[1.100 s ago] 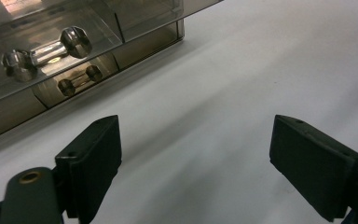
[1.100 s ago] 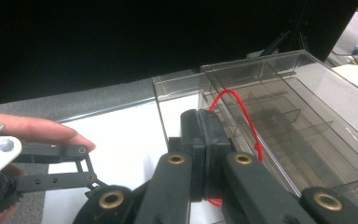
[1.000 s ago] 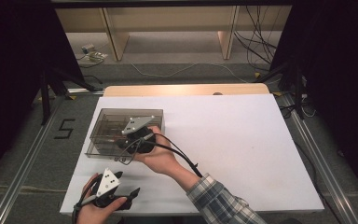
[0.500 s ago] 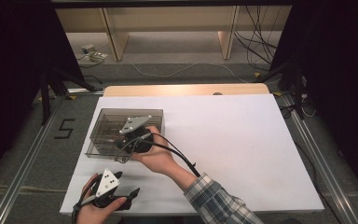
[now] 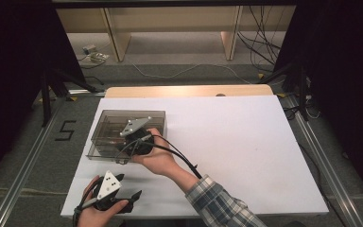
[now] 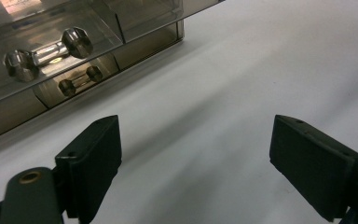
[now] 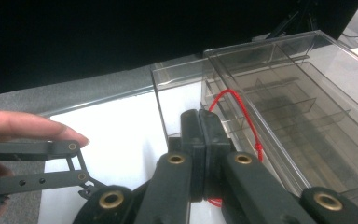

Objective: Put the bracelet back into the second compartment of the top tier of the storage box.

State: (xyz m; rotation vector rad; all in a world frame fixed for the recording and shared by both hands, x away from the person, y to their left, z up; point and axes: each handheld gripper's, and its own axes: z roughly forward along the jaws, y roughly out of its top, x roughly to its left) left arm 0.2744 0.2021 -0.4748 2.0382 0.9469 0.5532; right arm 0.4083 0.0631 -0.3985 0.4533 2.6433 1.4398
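The white, matte counter (image 5: 246,142) spreads wide and bare to the right of the organizer box, with open room out to its far and right edges. The organizer box (image 5: 108,124), smoky clear plastic, rectangular and split by thin dividers into compartments, sits near the counter's left edge. Over the box's near right corner hangs the right gripper (image 5: 134,142), its black fingers (image 7: 200,135) pressed flat together just above the box wall, a thin red string (image 7: 242,105) looping past them along the rim. Nearer the person than the box, at the counter's front edge, the left gripper (image 6: 205,158) rests with fingers spread wide over bare counter. Two small shiny metal dumbbell-shaped pieces (image 6: 49,53) lie inside the box.
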